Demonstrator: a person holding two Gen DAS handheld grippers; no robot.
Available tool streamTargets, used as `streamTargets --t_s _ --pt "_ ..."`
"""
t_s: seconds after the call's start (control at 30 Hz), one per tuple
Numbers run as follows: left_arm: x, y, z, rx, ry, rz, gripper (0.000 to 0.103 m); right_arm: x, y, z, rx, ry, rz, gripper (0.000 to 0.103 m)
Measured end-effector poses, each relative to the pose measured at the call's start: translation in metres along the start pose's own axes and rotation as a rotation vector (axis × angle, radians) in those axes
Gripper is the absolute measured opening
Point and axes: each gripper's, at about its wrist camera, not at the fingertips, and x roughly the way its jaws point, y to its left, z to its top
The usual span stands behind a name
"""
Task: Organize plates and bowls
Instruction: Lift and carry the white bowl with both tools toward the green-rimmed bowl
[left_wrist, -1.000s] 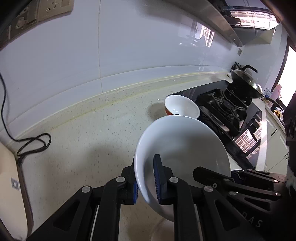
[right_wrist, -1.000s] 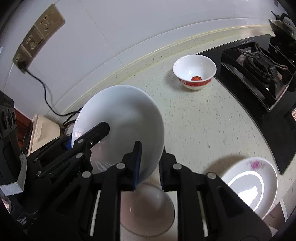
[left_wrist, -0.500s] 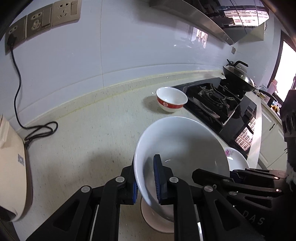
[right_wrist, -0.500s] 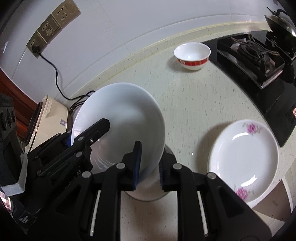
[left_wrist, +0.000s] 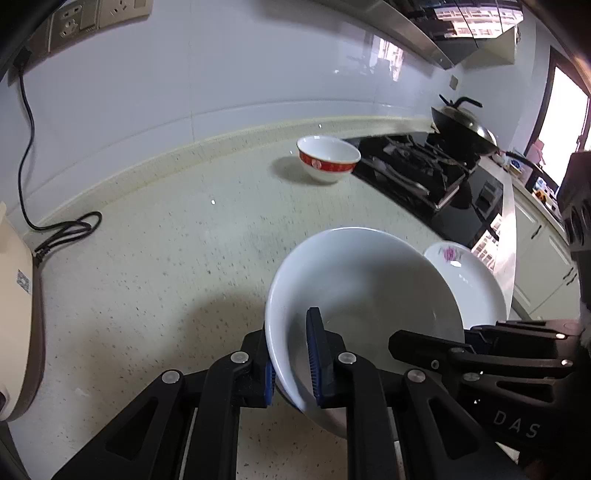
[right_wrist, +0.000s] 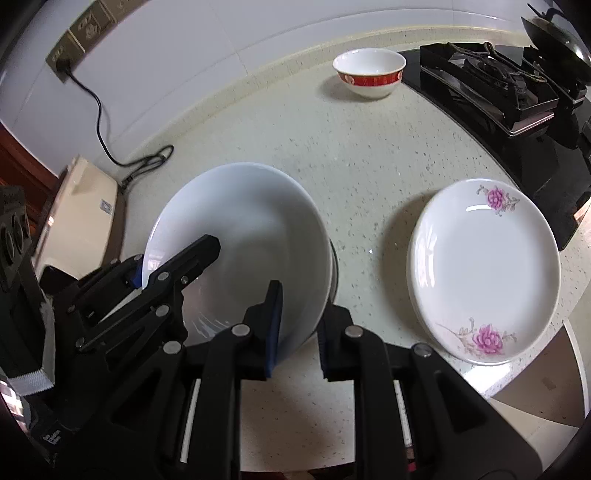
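White bowl (right_wrist: 240, 236) lower, flowered plate (right_wrist: 484, 273) now fully visible.

Open countertop (right_wrist: 369, 155) is lying between the red-banded bowl (right_wrist: 368, 73) by the back edge and the flowered plates (right_wrist: 484, 269) at the front edge. Stove (right_wrist: 491, 85) is blocking the right end; the cream appliance (right_wrist: 79, 218) is blocking the left.

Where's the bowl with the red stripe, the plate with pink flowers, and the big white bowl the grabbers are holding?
red-striped bowl (right_wrist: 369, 79), right wrist view, on its red band.
flowered plate (right_wrist: 484, 269), right wrist view, on its plain middle.
big white bowl (left_wrist: 369, 288), left wrist view, on its inside wall.
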Motion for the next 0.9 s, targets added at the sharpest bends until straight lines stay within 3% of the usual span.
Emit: streamTargets --t_s 0.57,0.9 --pt "0.006 0.006 -0.015 0.026 0.032 0.010 0.015 0.008 0.018 -0.004 -0.092 -0.004 -0.091 0.021" --pt "0.003 -0.001 -0.020 0.066 0.006 0.019 0.016 0.004 0.033 -0.017 -0.210 -0.059 -0.227 0.028"
